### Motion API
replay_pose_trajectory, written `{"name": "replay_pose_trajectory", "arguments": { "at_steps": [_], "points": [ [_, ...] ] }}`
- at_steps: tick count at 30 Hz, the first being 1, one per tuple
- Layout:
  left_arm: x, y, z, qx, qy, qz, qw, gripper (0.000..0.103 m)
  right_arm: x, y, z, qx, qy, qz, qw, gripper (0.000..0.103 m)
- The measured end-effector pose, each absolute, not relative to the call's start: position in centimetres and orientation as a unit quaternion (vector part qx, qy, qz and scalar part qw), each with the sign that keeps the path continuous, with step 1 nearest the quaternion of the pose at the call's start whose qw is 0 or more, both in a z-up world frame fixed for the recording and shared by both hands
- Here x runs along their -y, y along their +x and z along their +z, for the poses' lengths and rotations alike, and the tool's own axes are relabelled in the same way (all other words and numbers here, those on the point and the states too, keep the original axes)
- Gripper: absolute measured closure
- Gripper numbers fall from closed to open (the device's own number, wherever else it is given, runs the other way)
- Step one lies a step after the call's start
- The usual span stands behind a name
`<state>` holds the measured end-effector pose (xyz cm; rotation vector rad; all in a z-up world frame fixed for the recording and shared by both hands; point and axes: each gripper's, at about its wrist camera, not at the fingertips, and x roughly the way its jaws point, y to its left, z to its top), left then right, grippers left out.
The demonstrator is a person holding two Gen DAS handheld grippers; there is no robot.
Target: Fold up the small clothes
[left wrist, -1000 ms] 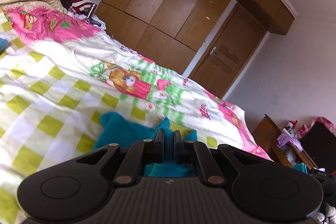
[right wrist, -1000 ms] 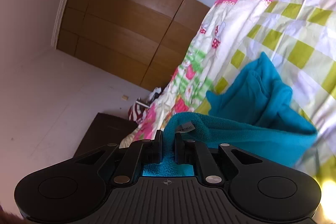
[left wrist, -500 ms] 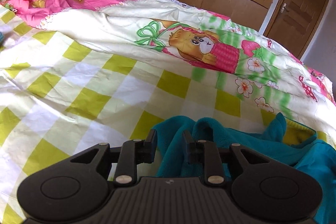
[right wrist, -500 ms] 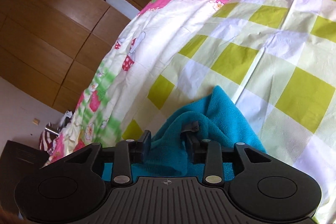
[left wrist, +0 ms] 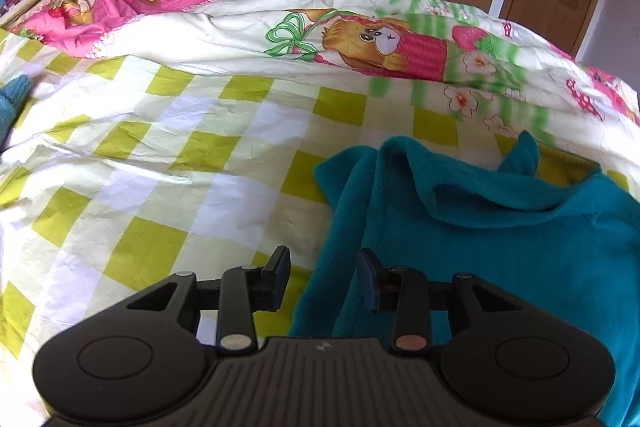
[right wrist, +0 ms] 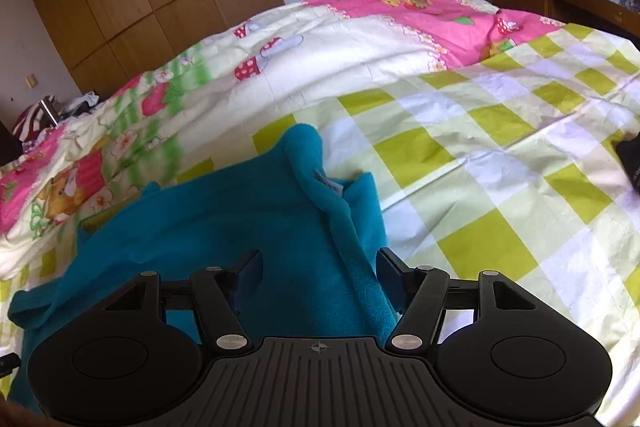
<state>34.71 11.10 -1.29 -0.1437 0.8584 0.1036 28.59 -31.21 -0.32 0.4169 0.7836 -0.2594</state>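
Teal fleece garment [left wrist: 500,239], crumpled on checked bedsheet [left wrist: 168,163]; left gripper [left wrist: 323,277] and right gripper [right wrist: 320,277] over it, jaws apart, gripping nothing.

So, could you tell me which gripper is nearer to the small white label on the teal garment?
Right. The right gripper straddles the teal garment just below its label; the left gripper sits at the garment's opposite edge, with no label in its view.
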Motion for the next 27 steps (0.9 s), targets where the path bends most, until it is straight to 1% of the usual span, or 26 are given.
{"name": "replay_pose_trajectory", "arguments": {
  "at_steps": [1,2,3,4,5,6,7,8,10,12,14,15,16,18,19,21,22,23,24,27],
  "points": [
    [-11.0,34.4,-1.5,-0.418,-0.068,0.051,0.904,0.051,31.3,28.5,-0.6,-0.386,0.201,-0.131,0.891,0.043],
    [-11.3,34.1,-1.6,-0.42,-0.079,0.052,0.903,0.051,31.6,28.3,-0.9,-0.398,0.204,-0.137,0.884,0.059],
    [-11.8,33.8,-1.7,-0.423,-0.095,0.055,0.9,0.051,31.9,28.1,-1.0,-0.408,0.213,-0.134,0.878,0.083],
    [-12.3,33.4,-1.6,-0.425,-0.115,0.054,0.896,0.052,32.1,27.8,-0.9,-0.414,0.228,-0.124,0.872,0.09],
    [-12.6,33.1,-1.5,-0.425,-0.127,0.05,0.895,0.052,32.3,27.3,-0.5,-0.419,0.254,-0.114,0.864,0.093],
    [-12.9,32.8,-1.4,-0.425,-0.134,0.047,0.894,0.053,32.4,26.9,0.0,-0.422,0.271,-0.106,0.859,0.094],
    [-12.9,32.5,-1.3,-0.427,-0.131,0.044,0.894,0.058,32.3,26.5,0.5,-0.424,0.278,-0.097,0.857,0.095],
    [-12.8,32.2,-1.1,-0.429,-0.13,0.04,0.893,0.061,32.0,25.9,1.2,-0.423,0.28,-0.088,0.858,0.096],
    [-12.8,31.4,-0.9,-0.427,-0.128,0.038,0.894,0.065,31.4,25.1,1.4,-0.436,0.26,-0.093,0.857,0.096],
    [-12.7,31.0,-1.5,-0.438,-0.121,0.04,0.89,0.066,31.4,25.4,-0.8,-0.475,0.228,-0.124,0.841,0.096],
    [-12.6,30.7,-2.0,-0.449,-0.125,0.048,0.883,0.066,31.5,26.5,-1.9,-0.498,0.223,-0.134,0.827,0.095],
    [-12.7,30.3,-1.6,-0.439,-0.127,0.049,0.888,0.066,31.2,26.8,-1.1,-0.493,0.215,-0.138,0.832,0.09],
    [-12.7,29.7,-1.0,-0.427,-0.127,0.049,0.894,0.066,30.9,26.9,0.1,-0.48,0.2,-0.144,0.842,0.089],
    [-12.8,28.5,0.2,-0.406,-0.127,0.038,0.904,0.064,29.6,26.4,3.5,-0.433,0.132,-0.164,0.877,0.074],
    [-12.8,27.9,0.5,-0.401,-0.127,0.031,0.907,0.062,28.7,26.3,5.1,-0.417,0.1,-0.16,0.889,0.074],
    [-12.6,27.1,0.6,-0.392,-0.115,0.013,0.913,0.056,26.2,26.3,7.5,-0.397,0.078,-0.115,0.907,0.073],
    [-12.5,26.9,0.4,-0.389,-0.105,0.001,0.915,0.055,24.2,26.6,8.2,-0.395,0.086,-0.074,0.911,0.072],
    [-12.4,26.8,-0.1,-0.393,-0.101,-0.007,0.914,0.055,22.4,27.0,8.3,-0.402,0.098,-0.033,0.91,0.069],
    [-12.4,26.9,-0.7,-0.402,-0.103,-0.018,0.91,0.055,19.4,28.0,7.9,-0.422,0.114,0.024,0.899,0.062],
    [-12.7,27.2,-1.7,-0.414,-0.108,-0.044,0.903,0.055,12.0,30.6,5.1,-0.465,0.122,0.113,0.87,0.061]
  ]
}}
